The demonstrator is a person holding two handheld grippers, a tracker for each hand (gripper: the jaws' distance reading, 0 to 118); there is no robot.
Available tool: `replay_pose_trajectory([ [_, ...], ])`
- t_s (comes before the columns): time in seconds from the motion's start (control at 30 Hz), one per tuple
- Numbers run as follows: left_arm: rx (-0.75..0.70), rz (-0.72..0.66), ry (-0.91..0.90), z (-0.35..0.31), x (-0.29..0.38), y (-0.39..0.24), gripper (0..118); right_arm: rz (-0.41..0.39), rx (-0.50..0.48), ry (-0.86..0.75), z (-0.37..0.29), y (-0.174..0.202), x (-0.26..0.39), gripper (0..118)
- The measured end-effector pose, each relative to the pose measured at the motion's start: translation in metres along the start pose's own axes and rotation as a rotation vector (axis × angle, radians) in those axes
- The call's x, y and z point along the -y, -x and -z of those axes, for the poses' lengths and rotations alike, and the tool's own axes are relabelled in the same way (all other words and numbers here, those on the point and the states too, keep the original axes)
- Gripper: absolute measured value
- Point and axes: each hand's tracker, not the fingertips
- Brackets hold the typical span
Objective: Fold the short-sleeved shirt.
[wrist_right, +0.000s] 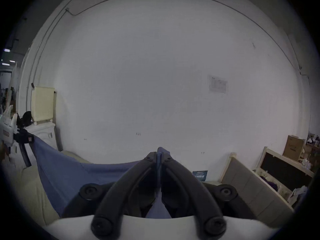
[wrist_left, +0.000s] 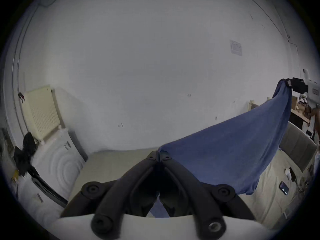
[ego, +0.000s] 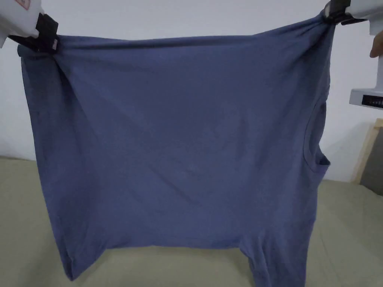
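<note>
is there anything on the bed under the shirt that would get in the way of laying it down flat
Nothing visible does. The shirt hangs stretched between the left hand-held gripper and the right hand-held gripper, and the beige bed surface around it looks bare. The patch behind the cloth is hidden.

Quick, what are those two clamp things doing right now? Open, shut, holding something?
Left gripper: closed, pinching one top corner of the blue shirt.
Right gripper: closed, pinching the shirt's other top corner.
</note>
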Motion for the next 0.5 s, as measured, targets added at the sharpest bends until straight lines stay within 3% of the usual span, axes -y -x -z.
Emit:
replay_pose_trajectory([
  [0.13,-0.014,-0.020,-0.039,0.002,-0.012,0.000,0,0.011,0.008,-0.026,0.009,0.002,-0.019,5],
  [0.3,-0.058,0.048,-0.033,0.019,-0.021,0.004,0,0.007,0.014,-0.044,0.009,0.006,-0.032,5],
  [0.5,0.006,-0.041,-0.027,0.029,0.014,0.013,0,0.009,-0.016,-0.001,0.004,0.010,0.001,5],
])
